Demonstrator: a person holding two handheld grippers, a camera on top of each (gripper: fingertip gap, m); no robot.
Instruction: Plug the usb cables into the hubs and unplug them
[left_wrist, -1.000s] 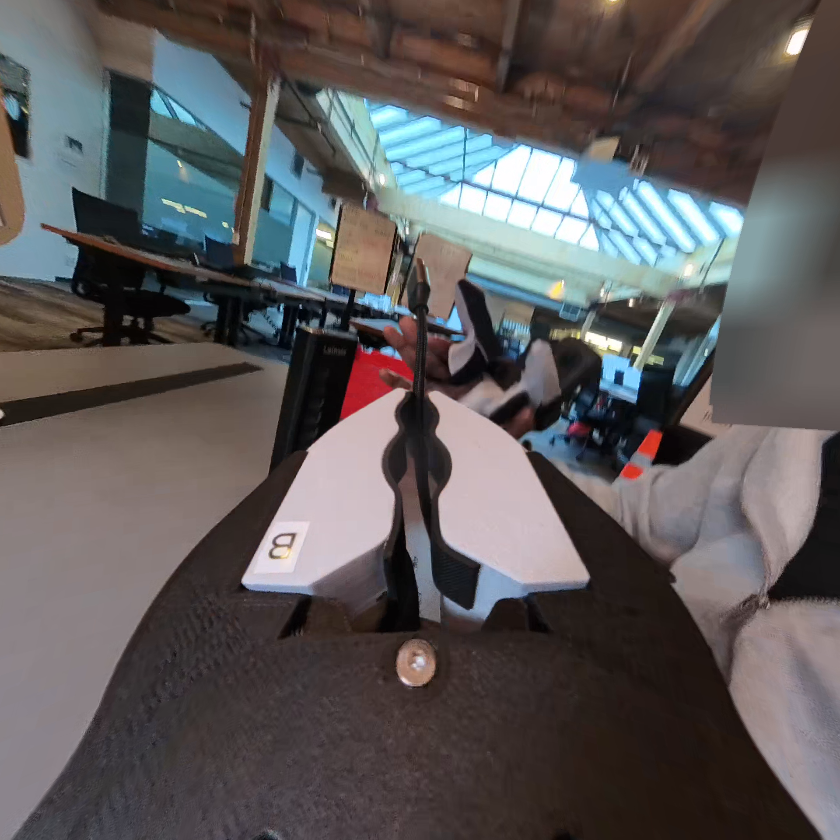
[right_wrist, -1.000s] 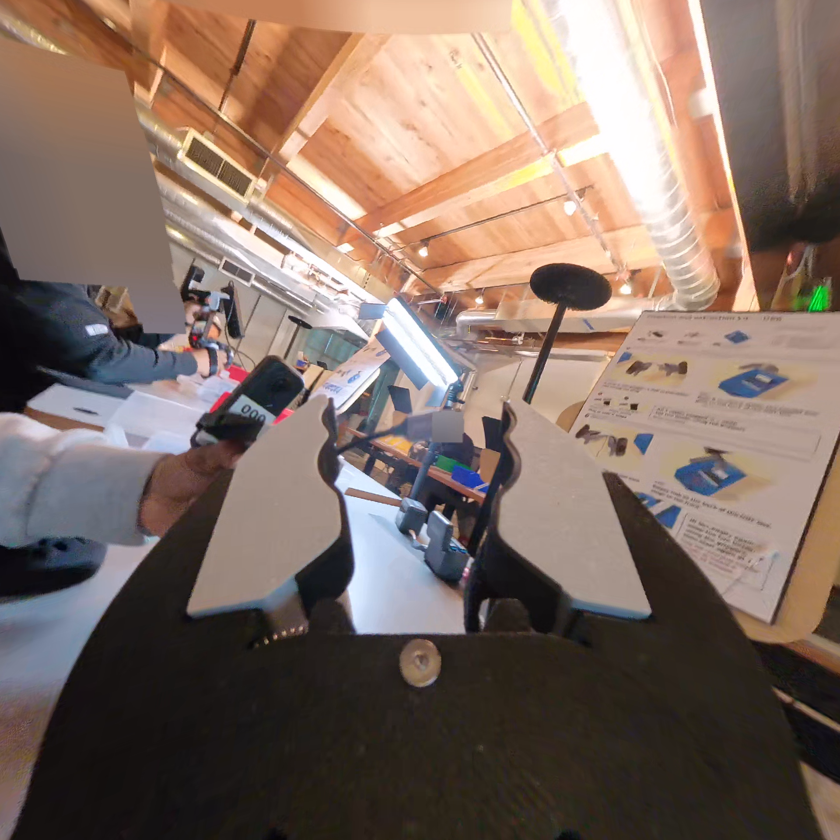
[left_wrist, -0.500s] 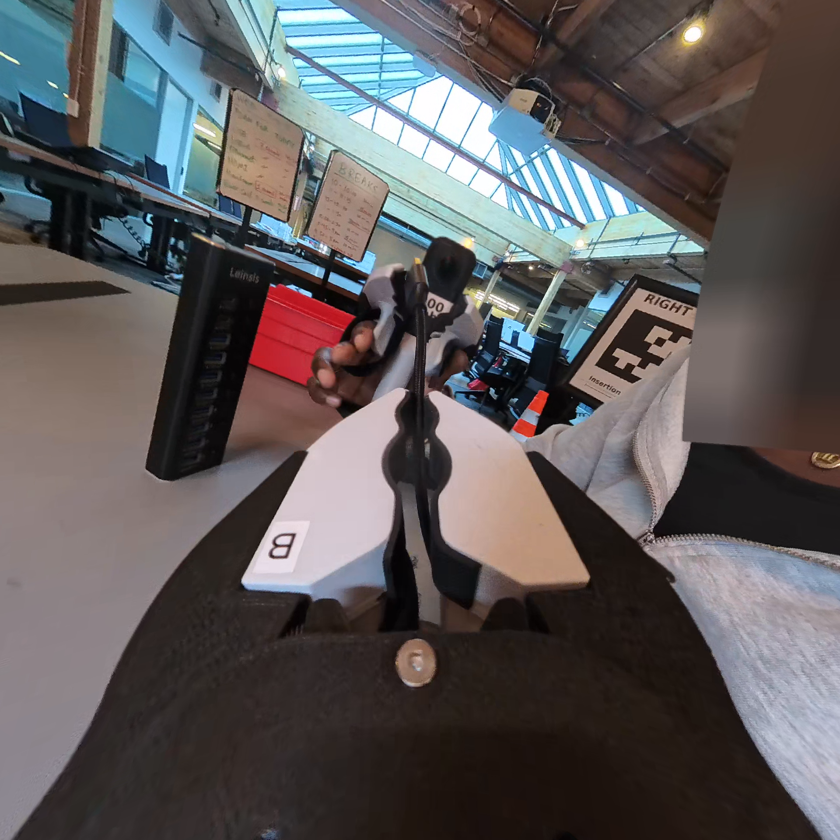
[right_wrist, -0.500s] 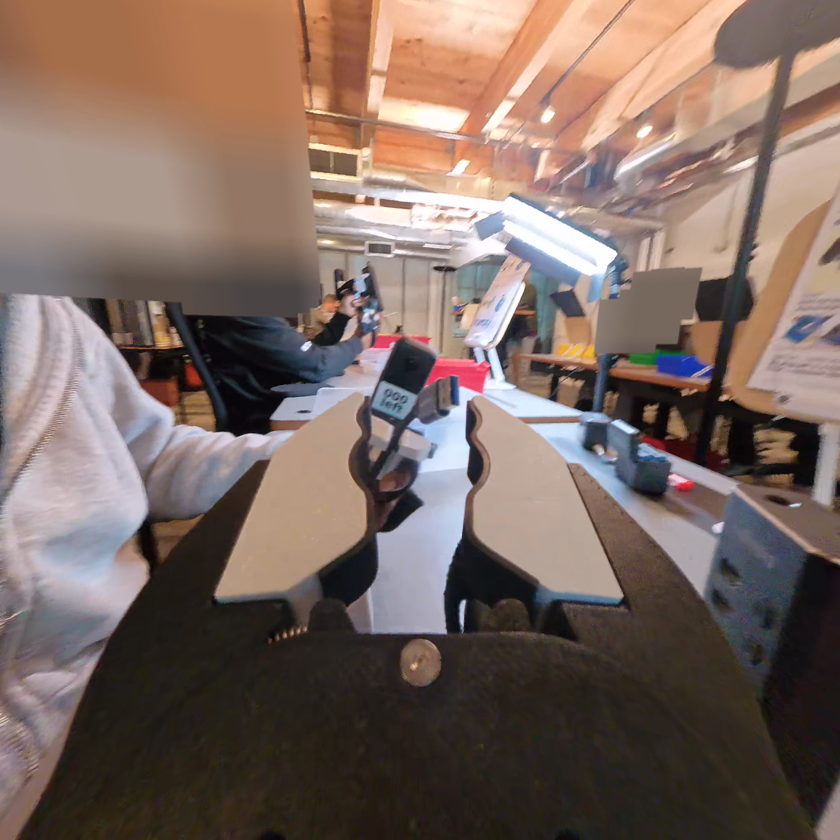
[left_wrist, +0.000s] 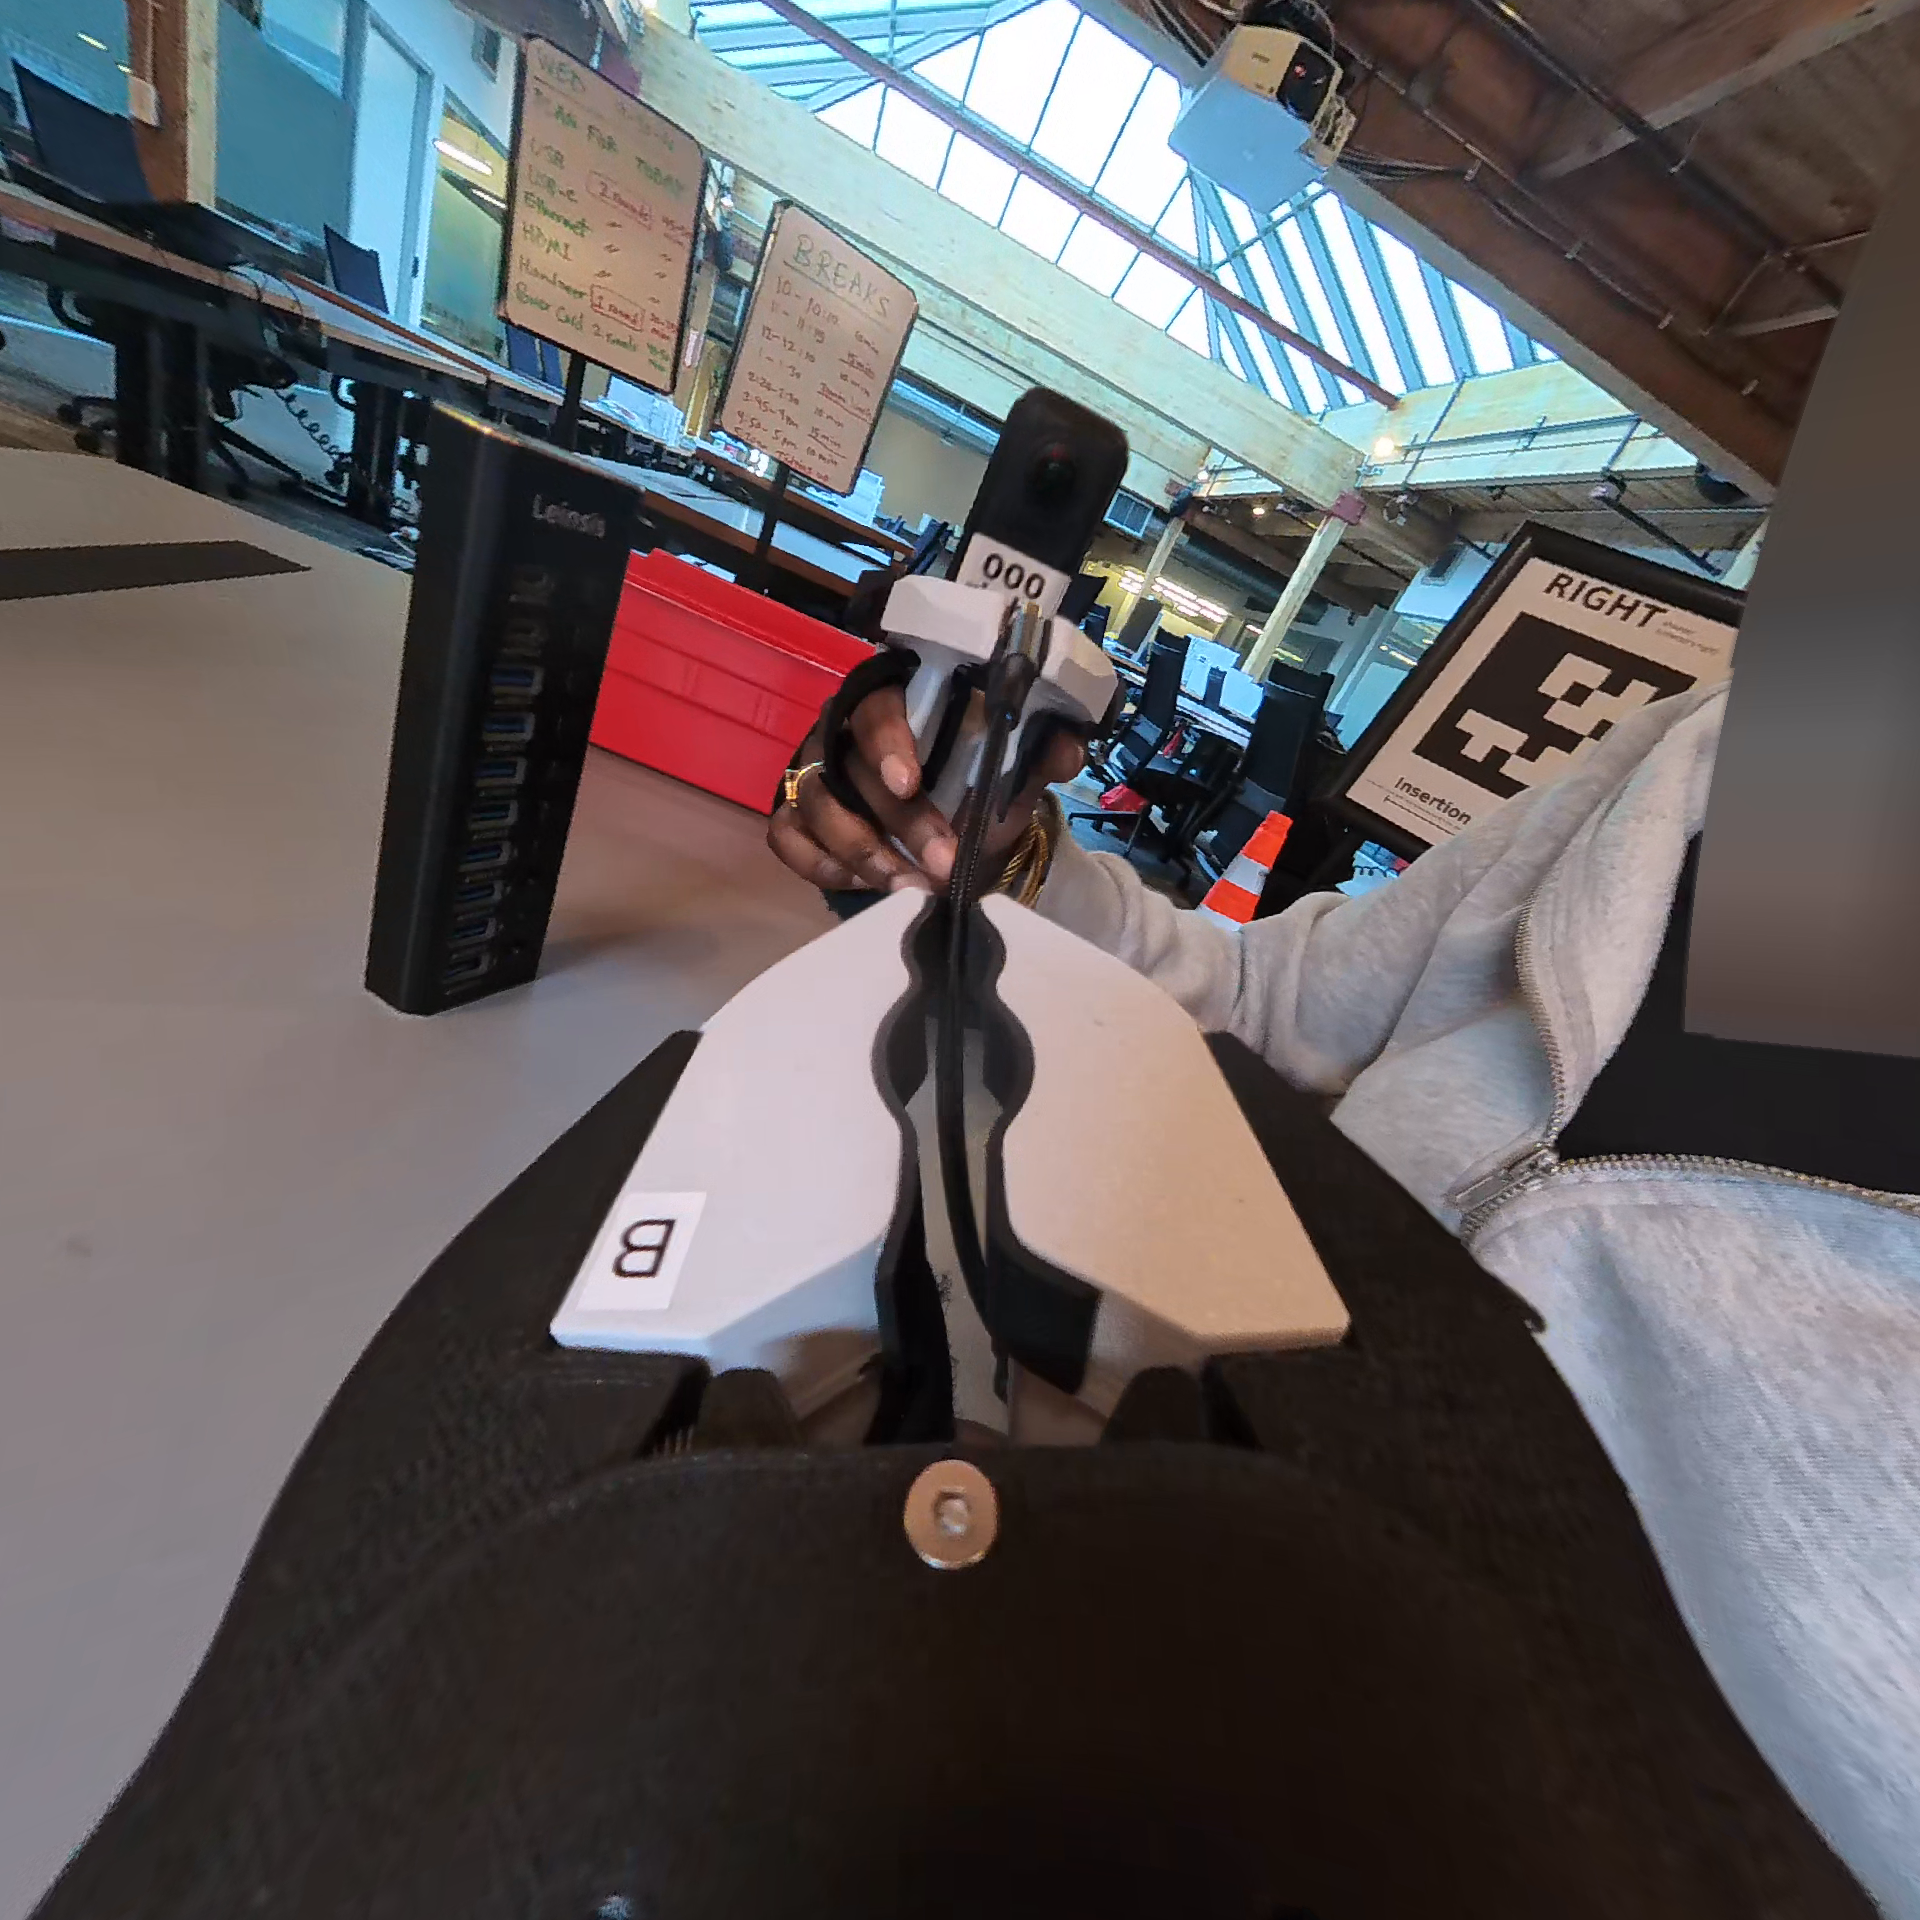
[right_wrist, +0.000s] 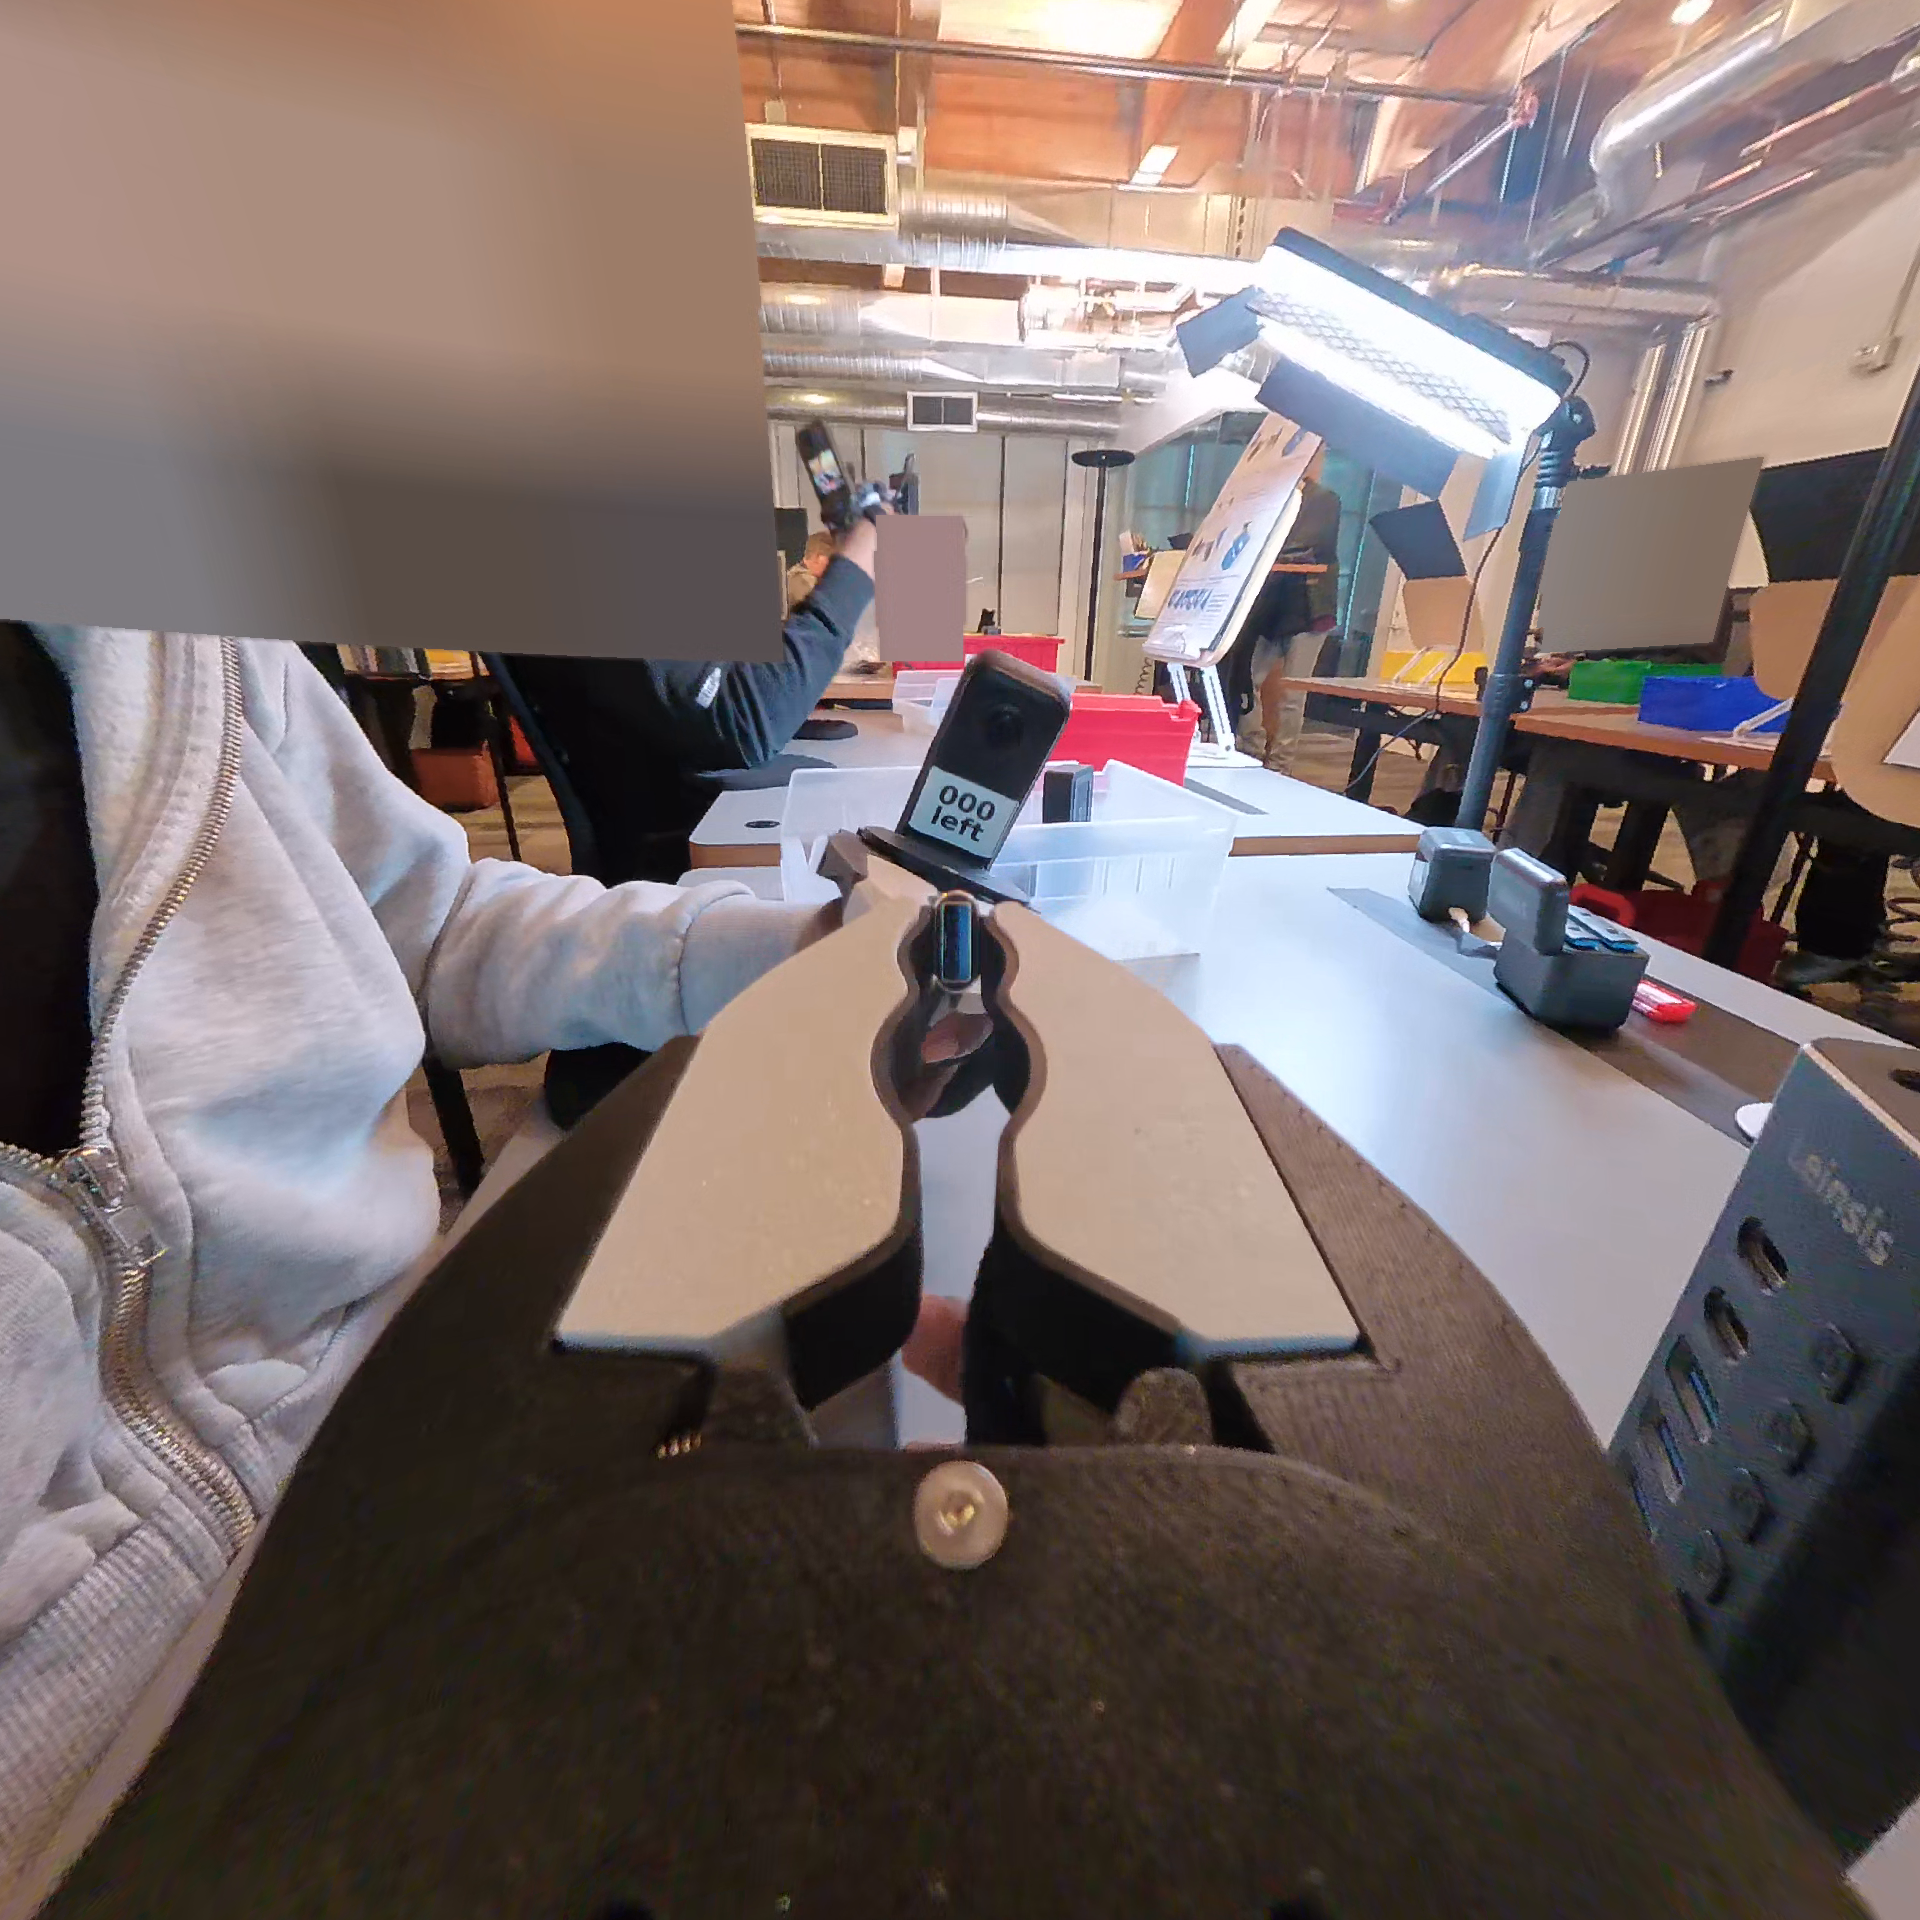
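Observation:
My left gripper (left_wrist: 951, 906) is shut on a thin black USB cable (left_wrist: 971, 821), which rises from between its white fingers and ends in a metal plug (left_wrist: 1023, 636). The other gripper (left_wrist: 992, 665), held in a hand, meets that plug end. In the right wrist view my right gripper (right_wrist: 954, 920) has its grey fingers closed around the plug (right_wrist: 953, 940) at their tips. The left gripper's camera (right_wrist: 987, 748) stands just behind it. A tall black USB hub (left_wrist: 488, 717) stands upright on the grey table to the left. It also shows at the right edge of the right wrist view (right_wrist: 1766, 1403).
A red bin (left_wrist: 717, 675) sits behind the hub. A sign board (left_wrist: 1538, 696) and an orange cone (left_wrist: 1247, 862) stand to the right. A clear plastic bin (right_wrist: 1122, 842), small grey boxes (right_wrist: 1548, 951) and a light stand (right_wrist: 1507, 675) are on the table's far side. A grey sleeve (right_wrist: 582, 956) crosses at left. Across from one pair of fingers to the other is roughly 6 cm.
The two grippers have come together. My right gripper, open earlier, has closed its fingers around the cable's plug. My left gripper has kept its hold on the cable.

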